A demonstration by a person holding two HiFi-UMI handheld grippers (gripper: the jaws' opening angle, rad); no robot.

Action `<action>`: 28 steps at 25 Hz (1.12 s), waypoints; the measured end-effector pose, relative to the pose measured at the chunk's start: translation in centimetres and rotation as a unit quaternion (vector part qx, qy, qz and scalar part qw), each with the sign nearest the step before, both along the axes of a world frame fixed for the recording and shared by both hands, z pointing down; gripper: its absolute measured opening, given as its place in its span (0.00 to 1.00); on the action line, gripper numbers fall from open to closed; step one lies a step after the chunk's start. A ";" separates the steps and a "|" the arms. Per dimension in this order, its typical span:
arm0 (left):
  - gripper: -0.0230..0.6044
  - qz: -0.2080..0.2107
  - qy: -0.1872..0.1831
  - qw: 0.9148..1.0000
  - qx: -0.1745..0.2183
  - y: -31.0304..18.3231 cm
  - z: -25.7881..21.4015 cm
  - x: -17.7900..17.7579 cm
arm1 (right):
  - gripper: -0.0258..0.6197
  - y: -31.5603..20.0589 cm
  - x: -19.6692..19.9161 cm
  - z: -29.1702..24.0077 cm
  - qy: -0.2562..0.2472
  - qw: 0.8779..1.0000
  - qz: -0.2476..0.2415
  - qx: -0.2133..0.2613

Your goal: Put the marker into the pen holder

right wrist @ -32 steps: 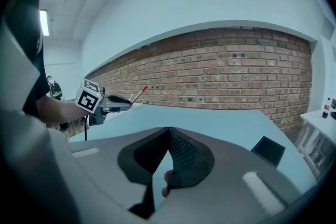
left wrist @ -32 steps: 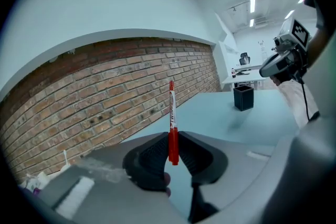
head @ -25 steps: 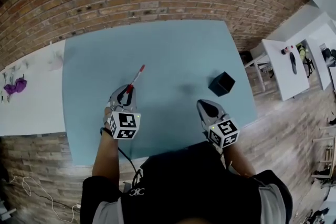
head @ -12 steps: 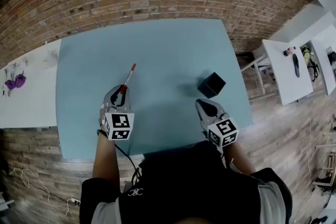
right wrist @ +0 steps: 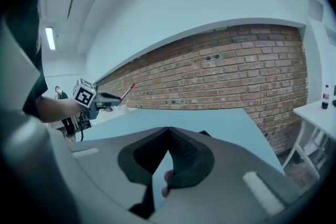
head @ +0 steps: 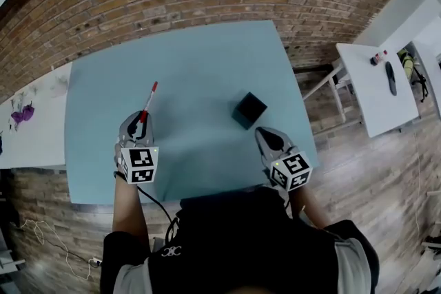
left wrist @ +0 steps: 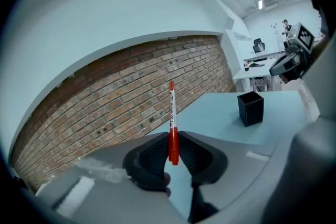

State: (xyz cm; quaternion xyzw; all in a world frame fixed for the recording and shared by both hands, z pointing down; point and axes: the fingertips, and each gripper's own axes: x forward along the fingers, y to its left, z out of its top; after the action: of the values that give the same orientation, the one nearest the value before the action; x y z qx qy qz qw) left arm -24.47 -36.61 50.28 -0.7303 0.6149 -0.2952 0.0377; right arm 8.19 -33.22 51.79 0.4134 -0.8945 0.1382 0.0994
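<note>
**Head view:** The left claw (head: 140, 126) is clamped on the slim red-and-white marker (head: 148, 100). The marker projects forward past its tips, so most of its length is free for insertion. The black square pen holder (head: 249, 110) stands on the blue tabletop (head: 193, 58), well to that claw's right.

**Left gripper view:** The pads pinch only the marker's red end. The holder is ahead and to the right.

**Right gripper view:** The right claw (right wrist: 168, 134) has its jaws together on nothing. It is judged idle and is held clear.

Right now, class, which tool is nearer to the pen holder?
The right. The right tool is just short of the pen holder, on the person's side of it. The left tool, gripping the marker, is well off to the holder's left.
</note>
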 end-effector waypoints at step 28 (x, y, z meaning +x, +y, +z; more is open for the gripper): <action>0.14 -0.025 -0.176 0.977 -0.115 6.9 0.8 24.7 | 0.05 1.1 29.7 -0.9 -0.081 0.997 -0.016 -0.007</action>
State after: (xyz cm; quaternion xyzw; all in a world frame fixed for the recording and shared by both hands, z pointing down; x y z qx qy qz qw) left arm 0.26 -29.70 51.07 -0.6507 0.5785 -0.4890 0.0539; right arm 37.91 -32.15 50.84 0.3858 -0.9051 0.1760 0.0313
